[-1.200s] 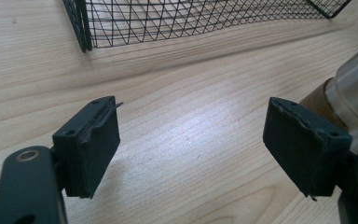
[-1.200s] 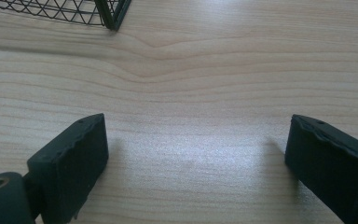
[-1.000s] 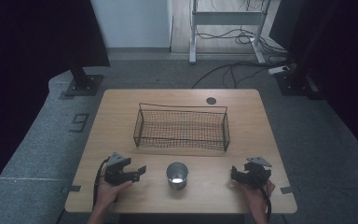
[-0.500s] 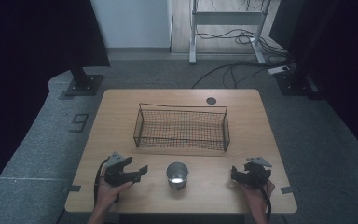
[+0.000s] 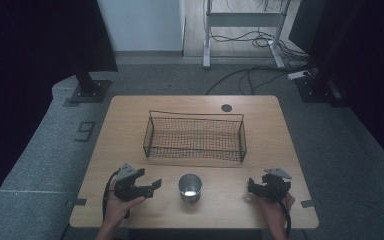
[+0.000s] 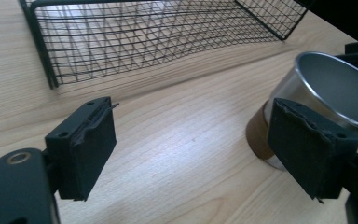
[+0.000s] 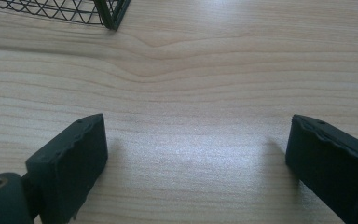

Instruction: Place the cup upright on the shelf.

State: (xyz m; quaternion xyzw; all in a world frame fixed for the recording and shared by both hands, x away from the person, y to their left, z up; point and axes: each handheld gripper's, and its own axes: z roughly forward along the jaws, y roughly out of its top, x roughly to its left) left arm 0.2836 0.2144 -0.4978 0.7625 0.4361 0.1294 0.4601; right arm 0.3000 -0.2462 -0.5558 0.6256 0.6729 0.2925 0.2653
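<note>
High view: metal cup (image 5: 190, 187) upright near the middle of the worktop's (image 5: 260, 107) near edge, just in front of the wire basket (image 5: 194, 136) at the centre. Left tool (image 5: 151, 186) held close to the near left corner, aimed at the cup, just beside it but apart. Right tool (image 5: 251, 186) held towards the near right corner, also turned toward the cup, well apart from it. A hand under each, forearms entering from the near edge.

Left gripper view: left tool (image 6: 191, 154) with jaws parted, having just been opening; bare wood between them, nothing gripped. Cup (image 6: 328, 93) partly behind the right-hand jaw, brown band round its lower wall, shiny rim open upward. Basket (image 6: 158, 32) beyond, across the top.

Right gripper view: right tool (image 7: 196, 158) spread wide, jaws well apart, bare worktop (image 7: 191, 70) between, nothing held. Corner of the basket (image 7: 109, 11) at the top left.
</note>
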